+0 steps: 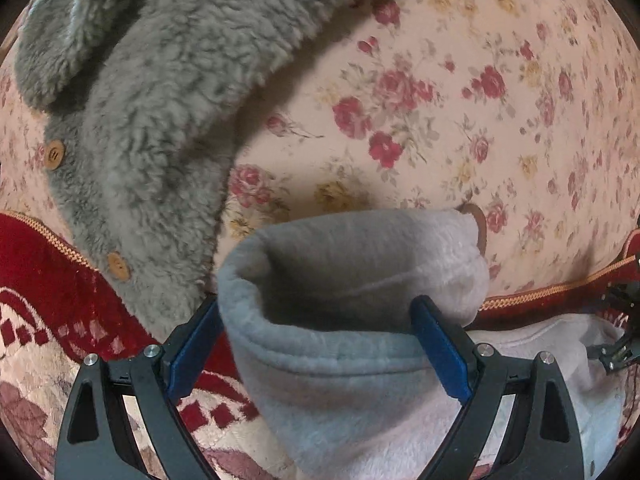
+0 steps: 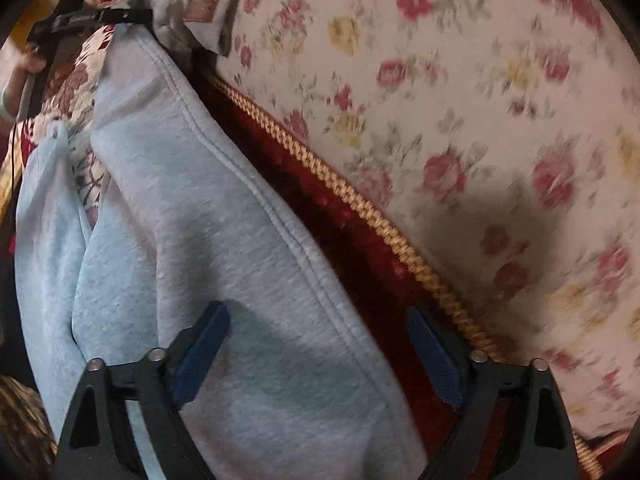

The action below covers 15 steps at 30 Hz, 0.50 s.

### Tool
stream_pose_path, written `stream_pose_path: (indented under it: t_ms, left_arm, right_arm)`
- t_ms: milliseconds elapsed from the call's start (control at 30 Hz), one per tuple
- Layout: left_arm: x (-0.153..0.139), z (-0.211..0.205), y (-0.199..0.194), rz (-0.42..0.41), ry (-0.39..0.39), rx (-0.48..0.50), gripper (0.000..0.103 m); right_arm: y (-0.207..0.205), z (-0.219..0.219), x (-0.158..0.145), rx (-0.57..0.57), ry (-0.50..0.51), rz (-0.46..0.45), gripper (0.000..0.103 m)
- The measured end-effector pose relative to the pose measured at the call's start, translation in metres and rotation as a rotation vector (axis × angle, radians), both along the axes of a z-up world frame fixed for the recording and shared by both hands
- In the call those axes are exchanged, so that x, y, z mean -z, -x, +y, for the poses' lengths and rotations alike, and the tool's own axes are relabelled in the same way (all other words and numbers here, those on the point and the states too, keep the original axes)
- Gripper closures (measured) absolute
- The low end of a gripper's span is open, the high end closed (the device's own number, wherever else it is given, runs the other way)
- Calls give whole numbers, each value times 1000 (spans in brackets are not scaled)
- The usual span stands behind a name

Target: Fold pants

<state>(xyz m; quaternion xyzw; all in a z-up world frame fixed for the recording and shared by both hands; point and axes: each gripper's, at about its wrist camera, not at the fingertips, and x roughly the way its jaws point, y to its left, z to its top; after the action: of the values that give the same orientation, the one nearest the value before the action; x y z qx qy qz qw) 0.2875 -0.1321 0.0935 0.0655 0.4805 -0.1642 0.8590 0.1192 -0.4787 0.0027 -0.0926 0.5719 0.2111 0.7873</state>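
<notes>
Light grey fleece pants lie on a red patterned rug. One rolled, open end of them bulges up between the blue pads of my left gripper. Its jaws stand wide around the soft cloth without squeezing it. In the right wrist view the pants stretch away to the upper left, their seamed edge running along the rug's border. My right gripper points down over that edge, open. Its left pad is over the cloth and its right pad over the red rug. The far end of the pants is hidden by the left gripper's frame.
A grey fuzzy jacket with wooden buttons lies at the upper left. A floral sheet spreads beyond the gold-trimmed red rug. A person's hand holds the other tool at the top left of the right wrist view.
</notes>
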Motion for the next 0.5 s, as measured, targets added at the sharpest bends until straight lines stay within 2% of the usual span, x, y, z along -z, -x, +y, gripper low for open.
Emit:
stream_pose_path:
  t_ms: [33,67,100,133,200,300,433,500]
  left_arm:
    - [1,-1,0,-6,2,6,16]
    - [1,-2,1,-7,9,14,31]
    - [2,-4,3,-10,-3,7,42]
    - [5,-5,7,-15,-11,1,48]
    - [3,-1,12,-15,3,-14,68]
    - [-6,8,23,-45,26,-27,80]
    - [-22,21,40,-64,85,-48,83]
    - [-29,28,48,-65,106,-56,83]
  right_arm:
    - [2,4,3,14,21,-8,42]
    - [3,7,5,19,31,-11,47]
    - [4,10,8,27,44,-12,59]
    - [7,13,8,38,65,-24,67]
    - [15,20,6,34,111,-53,76]
    - [30,36,-5,-1,201,-120,83]
    - [51,46,-38,28,288,-260,85]
    - [61,47,-56,61,300,-308,85]
